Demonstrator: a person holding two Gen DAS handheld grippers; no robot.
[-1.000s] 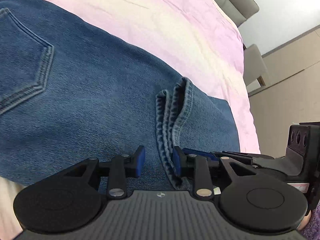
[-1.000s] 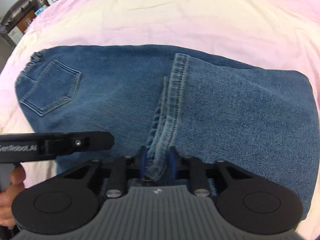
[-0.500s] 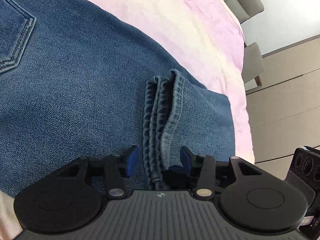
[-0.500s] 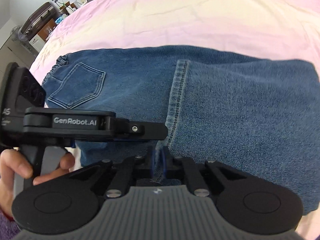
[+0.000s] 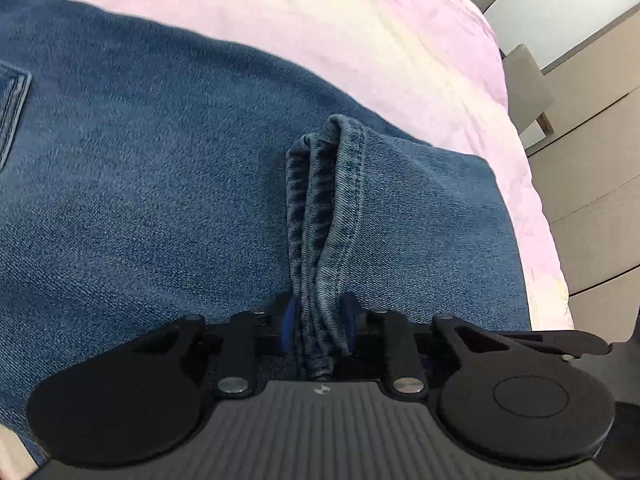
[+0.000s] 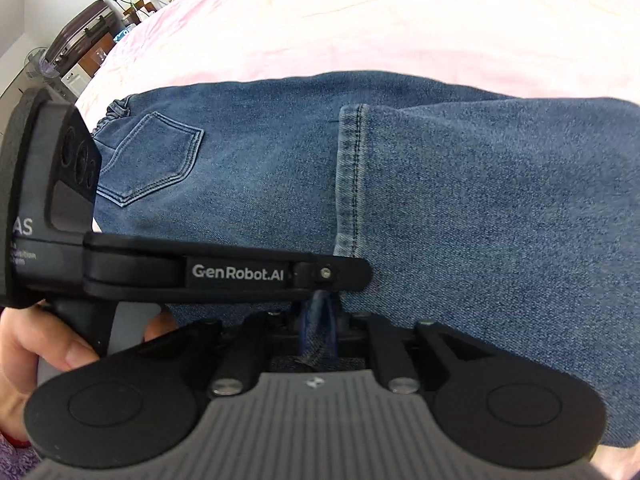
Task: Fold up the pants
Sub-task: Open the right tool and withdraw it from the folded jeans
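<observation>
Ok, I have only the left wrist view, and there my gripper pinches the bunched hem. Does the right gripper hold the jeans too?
Observer: Yes. The right gripper is shut on the hem of the jeans, at the edge nearest to you.
Operator: And where is the left gripper from there?
Observer: The left gripper lies crosswise just in front of the right one, and its tip ends at the same hem.
Operator: Is the waistband visible?
Observer: Yes, the waistband lies far left on the pink sheet, with the back pocket facing up.
</observation>
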